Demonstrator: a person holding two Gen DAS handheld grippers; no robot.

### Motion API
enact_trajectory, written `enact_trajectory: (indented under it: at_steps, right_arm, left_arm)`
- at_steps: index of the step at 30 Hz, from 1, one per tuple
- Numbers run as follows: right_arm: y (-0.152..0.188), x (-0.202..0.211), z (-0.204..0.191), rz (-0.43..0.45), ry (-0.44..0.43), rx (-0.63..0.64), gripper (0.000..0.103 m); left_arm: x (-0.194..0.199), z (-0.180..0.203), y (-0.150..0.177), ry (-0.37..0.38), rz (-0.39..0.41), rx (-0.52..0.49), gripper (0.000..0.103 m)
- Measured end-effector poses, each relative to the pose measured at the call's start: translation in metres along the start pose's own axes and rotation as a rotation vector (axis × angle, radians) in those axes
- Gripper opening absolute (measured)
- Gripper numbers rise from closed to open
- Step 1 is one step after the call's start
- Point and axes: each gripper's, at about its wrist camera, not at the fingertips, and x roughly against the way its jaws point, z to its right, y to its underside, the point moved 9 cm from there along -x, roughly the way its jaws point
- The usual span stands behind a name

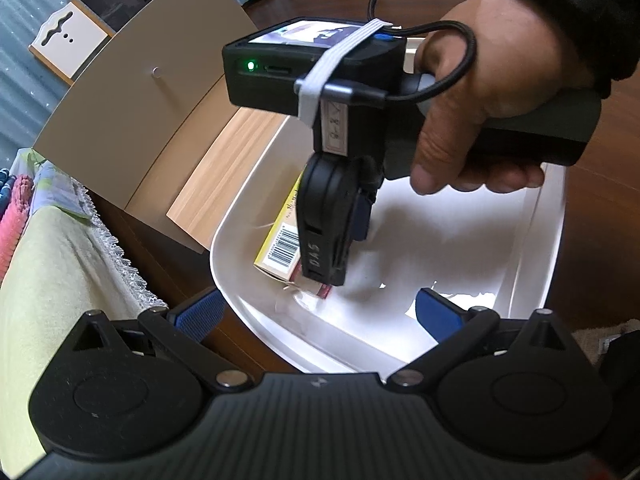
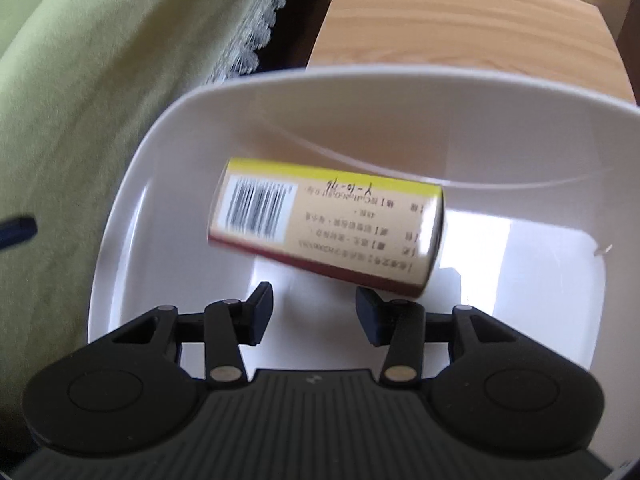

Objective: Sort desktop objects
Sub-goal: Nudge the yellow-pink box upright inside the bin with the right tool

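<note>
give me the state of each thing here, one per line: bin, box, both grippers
white bin: open-topped, holds only the box
yellow box: closed, on its side in the bin, barcode face up, not gripped
right gripper: open, reaching down into the bin, nothing between the fingers, box just beyond the tips
left gripper: open, empty, at the bin's near rim

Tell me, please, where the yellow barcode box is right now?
The yellow barcode box lies inside the white bin, near its left wall, just ahead of the open right gripper.
</note>
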Motion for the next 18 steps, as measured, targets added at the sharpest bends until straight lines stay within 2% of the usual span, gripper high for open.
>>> enact_trajectory:
  at_steps: [3,18]
  right_arm:
    - [-0.0028,0.0016,0.0039,0.002,-0.009,-0.029,0.042]
    - [-0.0035,-0.0036,-0.0052,-0.016,-0.021,0.011,0.043]
  left_arm:
    - [0.0002,-0.0004,0.0001,-0.002,0.0,0.001,0.103]
    - [-0.0015,-0.0019,0.0009,-0.003,-0.008,0.003,0.103]
